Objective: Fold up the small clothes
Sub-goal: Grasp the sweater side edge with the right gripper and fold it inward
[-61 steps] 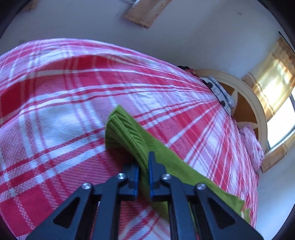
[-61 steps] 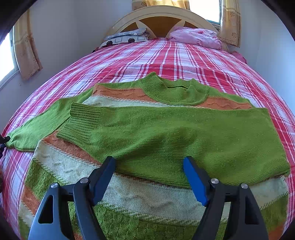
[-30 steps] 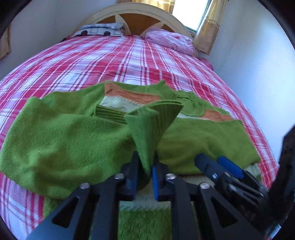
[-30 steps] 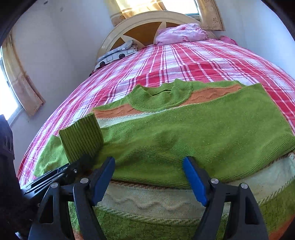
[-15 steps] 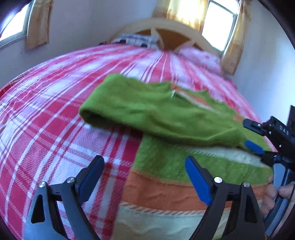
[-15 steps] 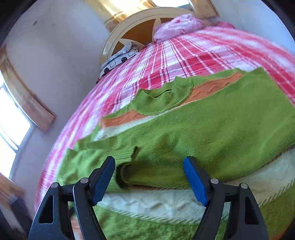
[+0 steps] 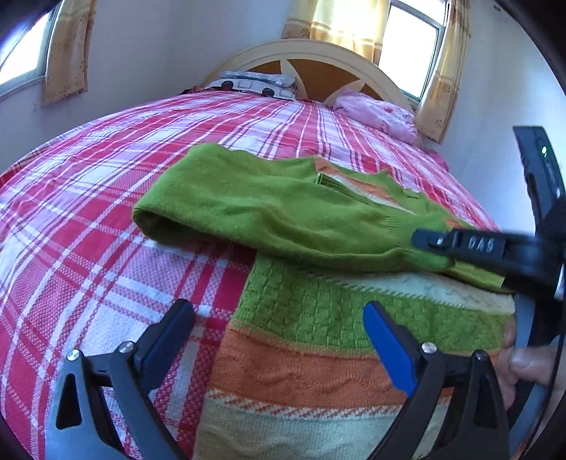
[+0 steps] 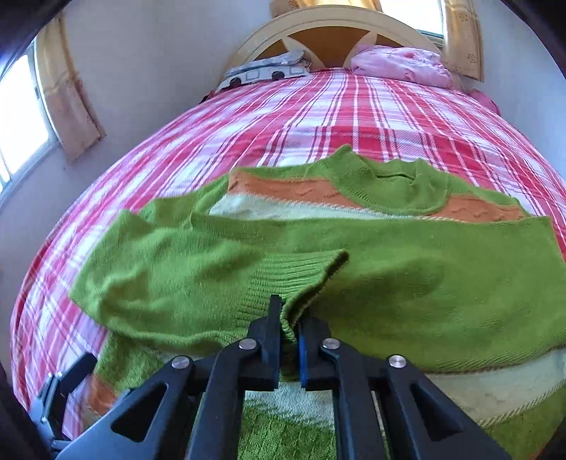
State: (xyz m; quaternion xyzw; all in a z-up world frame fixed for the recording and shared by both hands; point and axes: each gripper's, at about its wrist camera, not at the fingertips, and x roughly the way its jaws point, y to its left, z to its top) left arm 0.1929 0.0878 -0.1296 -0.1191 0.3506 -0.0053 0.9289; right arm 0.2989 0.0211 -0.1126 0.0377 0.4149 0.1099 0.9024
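The right gripper (image 8: 290, 331) is clamped on the ribbed cuff (image 8: 297, 279) of the sweater's (image 8: 406, 283) left-side sleeve, the knit pinched between its pads. The left gripper (image 7: 279, 339) hangs with nothing between its fingers, its jaws still spreading, over the sweater's striped hem at six o'clock. The sweater lies flat on the red plaid bedspread (image 7: 106, 198), neckline toward the headboard (image 8: 332, 32) at twelve o'clock, both green sleeves folded across the chest.

The ribbed cuff (image 8: 293, 279) of the green sleeve (image 7: 269, 208), held a second ago by the left gripper (image 7: 279, 336), is now released; those jaws are opening wider, while the right gripper (image 8: 290, 329), previously open, is clamped on the cuff.
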